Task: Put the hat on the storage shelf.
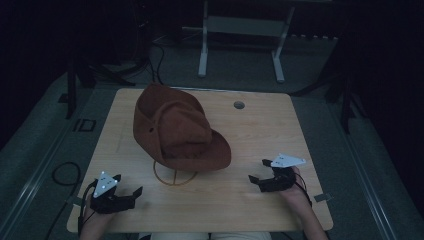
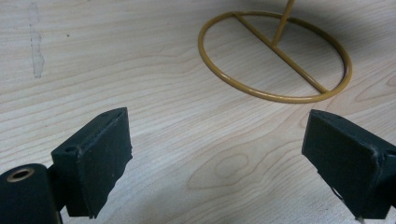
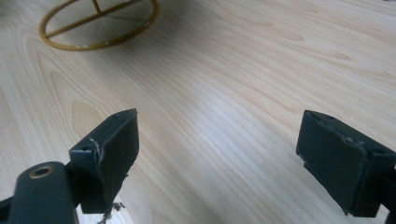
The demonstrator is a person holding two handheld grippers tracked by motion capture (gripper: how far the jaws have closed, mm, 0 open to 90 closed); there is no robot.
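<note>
A: Hat [image 1: 180,127], brown felt, floppy brim, sits on the yellow wire stand [image 1: 174,176] mid-counter [image 1: 260,125]. Placing looks finished.

B: Both tools?

A: Left tool [image 1: 131,192] and right tool [image 1: 256,172] gape wide, empty, low beside it. Next, probably just pull clear.

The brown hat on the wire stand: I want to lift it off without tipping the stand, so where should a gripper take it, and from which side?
Probably the brim of the brown hat at its low front edge, which juts out past the wire stand toward the person. The right gripper, open, could come in from the right and pinch the thin, flat brim; the rounded crown looks too wide for the jaws.
</note>
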